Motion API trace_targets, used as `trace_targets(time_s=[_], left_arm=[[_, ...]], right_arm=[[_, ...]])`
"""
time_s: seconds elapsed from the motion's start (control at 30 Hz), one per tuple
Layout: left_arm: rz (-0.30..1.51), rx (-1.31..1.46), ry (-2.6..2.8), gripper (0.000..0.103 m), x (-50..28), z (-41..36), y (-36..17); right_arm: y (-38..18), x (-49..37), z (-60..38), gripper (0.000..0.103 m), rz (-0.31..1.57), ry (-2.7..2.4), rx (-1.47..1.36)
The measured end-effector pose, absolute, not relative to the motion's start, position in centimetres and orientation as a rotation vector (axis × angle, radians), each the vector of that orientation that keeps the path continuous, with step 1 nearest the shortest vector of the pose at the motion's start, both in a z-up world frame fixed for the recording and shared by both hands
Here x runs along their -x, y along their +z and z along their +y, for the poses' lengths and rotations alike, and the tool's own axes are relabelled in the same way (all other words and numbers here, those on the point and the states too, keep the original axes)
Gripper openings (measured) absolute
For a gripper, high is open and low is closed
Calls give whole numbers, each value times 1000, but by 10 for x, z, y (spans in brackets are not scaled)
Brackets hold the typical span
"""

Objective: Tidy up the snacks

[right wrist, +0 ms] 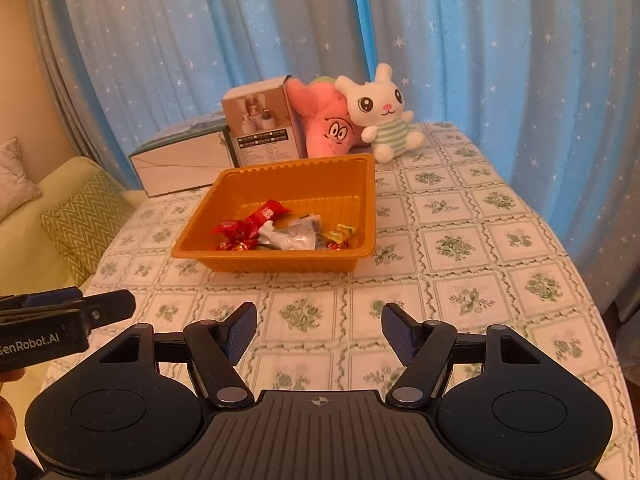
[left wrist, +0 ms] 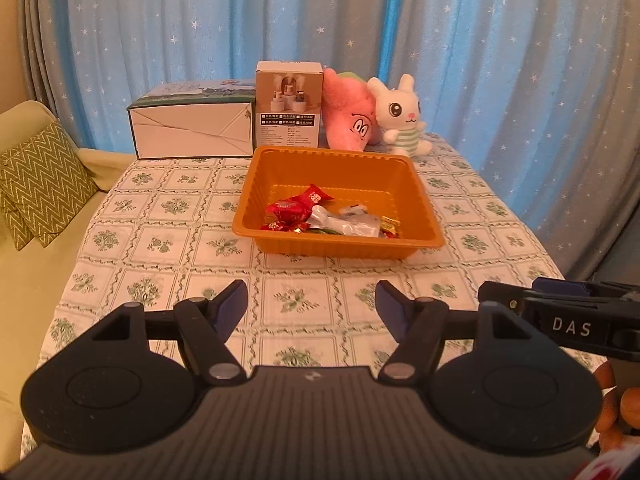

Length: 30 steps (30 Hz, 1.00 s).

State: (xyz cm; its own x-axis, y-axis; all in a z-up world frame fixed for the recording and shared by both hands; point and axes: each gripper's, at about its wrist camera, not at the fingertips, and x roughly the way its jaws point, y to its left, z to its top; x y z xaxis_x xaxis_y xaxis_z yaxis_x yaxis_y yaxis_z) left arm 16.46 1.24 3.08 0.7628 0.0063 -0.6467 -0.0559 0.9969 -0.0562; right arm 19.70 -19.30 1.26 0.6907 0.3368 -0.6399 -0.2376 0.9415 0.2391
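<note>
While hanging over the bench, both tongs, left and right, wide apart, holding nothing. Snacks piled in the orange tray, near the stuffed bunny.

White letters "DAS" stand on the black side of the right gripper, seen at the right edge of the left wrist view. "GenRobot.AI", its first letter cut off, is on the black left gripper. Print on the tall brown cardboard box is too small to read.
</note>
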Motion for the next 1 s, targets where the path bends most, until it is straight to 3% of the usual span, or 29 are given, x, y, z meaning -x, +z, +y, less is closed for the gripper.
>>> trace_targets(time_s=[1.0], left_arm=[[691, 104, 64, 68, -8, 2, 51]], right_arm=[[52, -26, -191, 69, 714, 347, -53]])
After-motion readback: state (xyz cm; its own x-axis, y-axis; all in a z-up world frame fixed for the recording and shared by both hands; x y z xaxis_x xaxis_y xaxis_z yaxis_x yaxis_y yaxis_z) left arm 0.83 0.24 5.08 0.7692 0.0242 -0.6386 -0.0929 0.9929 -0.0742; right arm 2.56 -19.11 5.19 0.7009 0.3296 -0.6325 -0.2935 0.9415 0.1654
